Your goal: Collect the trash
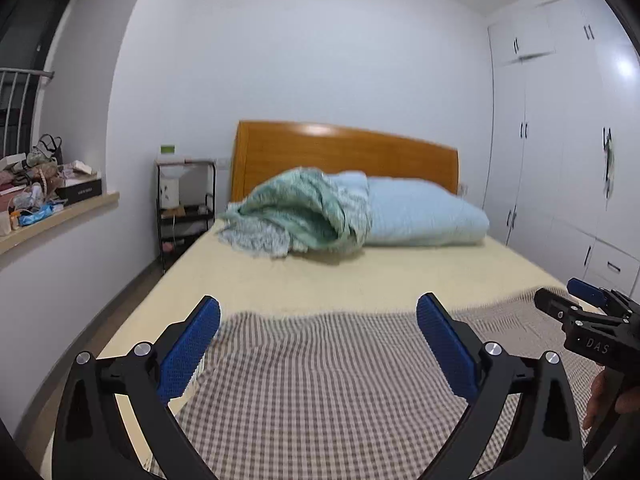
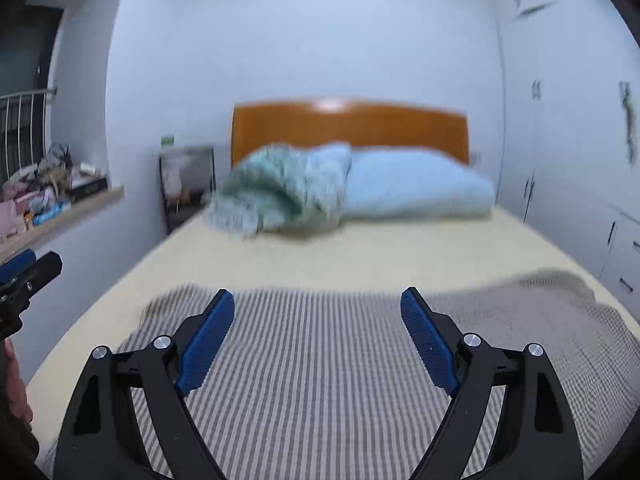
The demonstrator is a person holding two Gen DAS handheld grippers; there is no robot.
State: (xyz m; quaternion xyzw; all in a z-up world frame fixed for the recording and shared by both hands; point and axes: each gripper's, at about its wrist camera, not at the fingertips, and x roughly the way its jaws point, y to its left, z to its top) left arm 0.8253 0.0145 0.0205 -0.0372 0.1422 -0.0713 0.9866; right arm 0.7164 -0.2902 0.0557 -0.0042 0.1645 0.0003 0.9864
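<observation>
I see no trash on the bed (image 1: 400, 276). My left gripper (image 1: 318, 316) is open and empty, held above a checked blanket (image 1: 320, 380) at the bed's foot. My right gripper (image 2: 318, 308) is open and empty over the same blanket (image 2: 320, 360); it also shows at the right edge of the left wrist view (image 1: 560, 300). The left gripper's tip shows at the left edge of the right wrist view (image 2: 28, 268). The right wrist view is motion-blurred.
A green throw (image 1: 296, 212) and a folded light-blue quilt (image 1: 420, 216) lie by the wooden headboard (image 1: 344, 148). A black shelf cart (image 1: 186, 204) stands left of the bed. A cluttered windowsill (image 1: 40, 192) is at left. White wardrobes (image 1: 560, 160) line the right wall.
</observation>
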